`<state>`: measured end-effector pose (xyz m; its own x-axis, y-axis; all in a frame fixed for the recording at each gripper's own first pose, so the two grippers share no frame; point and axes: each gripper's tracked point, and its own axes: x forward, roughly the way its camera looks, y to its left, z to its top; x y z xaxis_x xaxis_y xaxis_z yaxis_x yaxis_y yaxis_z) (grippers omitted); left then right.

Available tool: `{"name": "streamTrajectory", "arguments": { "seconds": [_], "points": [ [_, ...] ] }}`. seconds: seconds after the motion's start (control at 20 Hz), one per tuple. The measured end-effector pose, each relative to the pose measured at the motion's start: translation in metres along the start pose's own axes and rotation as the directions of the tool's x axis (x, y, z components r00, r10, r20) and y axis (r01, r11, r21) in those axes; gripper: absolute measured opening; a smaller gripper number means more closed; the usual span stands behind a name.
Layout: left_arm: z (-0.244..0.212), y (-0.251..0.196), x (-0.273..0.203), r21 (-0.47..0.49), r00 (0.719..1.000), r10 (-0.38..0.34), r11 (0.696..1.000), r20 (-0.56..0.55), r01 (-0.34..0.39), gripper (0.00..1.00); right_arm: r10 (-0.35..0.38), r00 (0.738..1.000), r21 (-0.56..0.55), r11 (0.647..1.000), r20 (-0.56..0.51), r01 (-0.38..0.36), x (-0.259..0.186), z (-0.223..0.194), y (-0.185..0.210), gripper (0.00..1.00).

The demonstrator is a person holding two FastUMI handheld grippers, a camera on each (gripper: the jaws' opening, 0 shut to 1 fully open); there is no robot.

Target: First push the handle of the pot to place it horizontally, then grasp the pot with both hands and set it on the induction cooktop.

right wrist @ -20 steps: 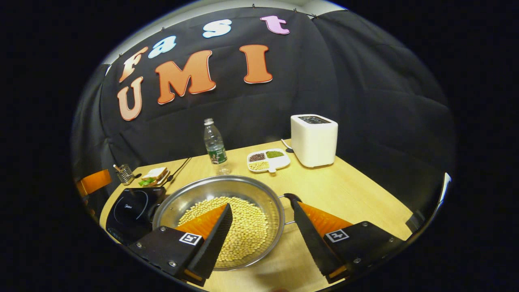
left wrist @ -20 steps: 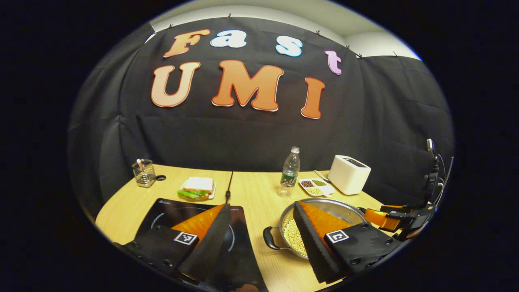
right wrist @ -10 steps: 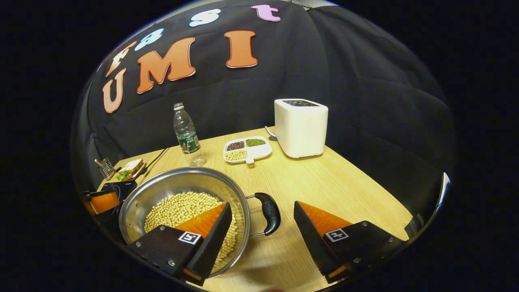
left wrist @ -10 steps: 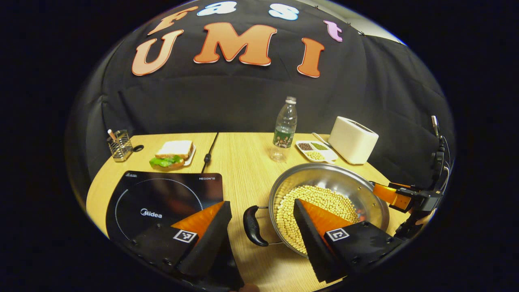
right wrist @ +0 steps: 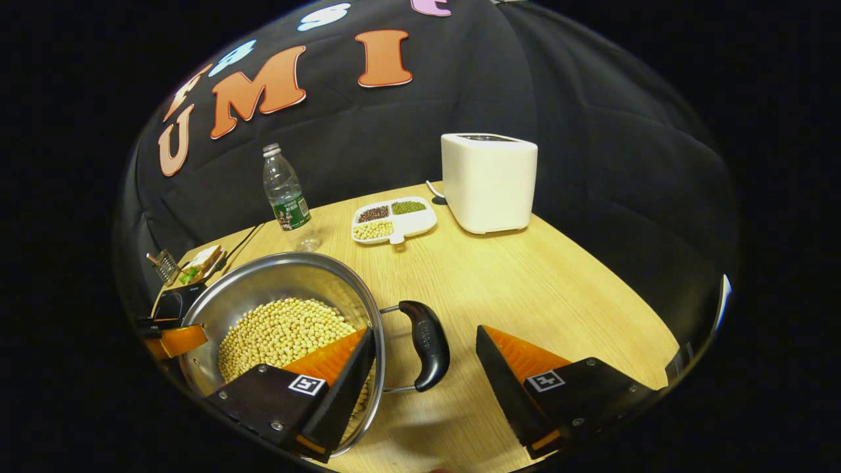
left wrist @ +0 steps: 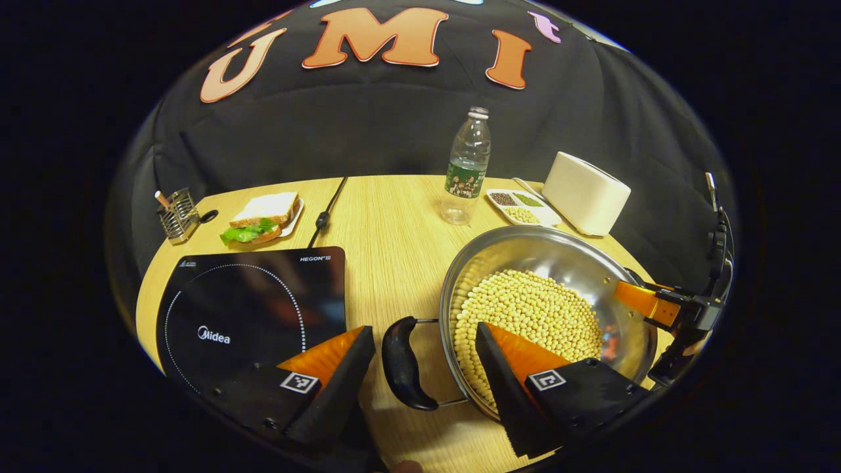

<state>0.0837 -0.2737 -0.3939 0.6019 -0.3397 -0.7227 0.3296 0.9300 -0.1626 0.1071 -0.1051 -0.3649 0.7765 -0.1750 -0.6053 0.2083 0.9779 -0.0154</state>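
We see a shiny pot [left wrist: 578,263] on the wooden table [left wrist: 394,223]. It is full of little yellow beans [left wrist: 532,315]. The pot has two black handles. In the left gripper view, one handle [left wrist: 402,364] sits between the fingers of our left gripper [left wrist: 420,387]. The fingers are wide apart and do not touch it. One finger hangs over the beans. In the right gripper view, the other handle [right wrist: 427,345] sits between the fingers of our right gripper [right wrist: 424,387]. These fingers are wide apart too, and nothing is held. One of them hangs over the pot's rim.

The pot stands on the table just beside the black cooktop [left wrist: 256,309]. A strip of bare table lies between them. The top of the cooktop is bare.

Behind the cooktop we see a sandwich [left wrist: 263,217] on a small plate. Next to it is a wire cup [left wrist: 176,213] with something stuck in it. A black cord [left wrist: 325,210] runs along the table past the sandwich.

Behind the pot stands a clear bottle [right wrist: 286,197] with a green label. Near it is a white tray [right wrist: 394,222] with three parts. One part holds dark grains, one holds green ones and one holds yellow ones. A white toaster [right wrist: 487,180] stands beside the tray.
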Motion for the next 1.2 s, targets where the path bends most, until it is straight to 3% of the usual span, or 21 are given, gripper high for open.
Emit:
{"name": "streamTrajectory", "arguments": {
  "seconds": [0.15, 0.2, 0.25, 0.3, 0.35, 0.5, 0.85, 1.2],
  "points": [
    [-0.009, -0.004, 0.008, -0.003, 0.999, 0.002, 1.0, -0.044, -0.002, 0.96, 0.018, 0.999, 0.018, 1.0, -0.038, -0.017, 0.006, -0.005, 0.003, 0.95],
    [-0.011, 0.0, 0.008, 0.003, 0.998, 0.015, 1.0, -0.055, -0.014, 0.89, 0.032, 0.998, 0.034, 0.999, -0.055, -0.03, 0.007, -0.009, 0.008, 0.91],
    [-0.009, -0.001, 0.009, 0.0, 0.999, 0.015, 1.0, -0.043, -0.015, 0.74, 0.055, 0.996, 0.054, 0.997, -0.069, -0.051, 0.008, -0.011, 0.014, 0.86],
    [-0.005, -0.002, 0.009, -0.018, 0.999, 0.013, 1.0, -0.045, -0.014, 0.74, 0.046, 0.997, 0.066, 0.997, -0.061, -0.042, 0.005, -0.007, 0.013, 0.72],
    [-0.006, -0.001, 0.007, -0.023, 0.999, 0.019, 1.0, -0.04, -0.019, 0.69, 0.037, 0.997, 0.063, 0.997, -0.065, -0.033, 0.008, -0.008, 0.014, 0.64],
    [-0.005, 0.003, 0.003, -0.024, 0.998, 0.048, 0.999, -0.05, -0.049, 0.66, 0.029, 0.998, 0.068, 0.997, -0.062, -0.025, 0.0, -0.002, 0.017, 0.57],
    [0.016, 0.027, -0.04, -0.068, 0.997, 0.074, 0.995, -0.011, -0.075, 0.66, 0.074, 0.997, 0.076, 0.994, 0.005, -0.074, -0.038, 0.032, 0.052, 0.56],
    [0.034, 0.091, -0.101, -0.099, 0.987, 0.152, 0.984, 0.049, -0.146, 0.64, 0.153, 0.988, 0.039, 0.987, 0.015, -0.154, -0.066, 0.04, 0.122, 0.56]
  ]
}}
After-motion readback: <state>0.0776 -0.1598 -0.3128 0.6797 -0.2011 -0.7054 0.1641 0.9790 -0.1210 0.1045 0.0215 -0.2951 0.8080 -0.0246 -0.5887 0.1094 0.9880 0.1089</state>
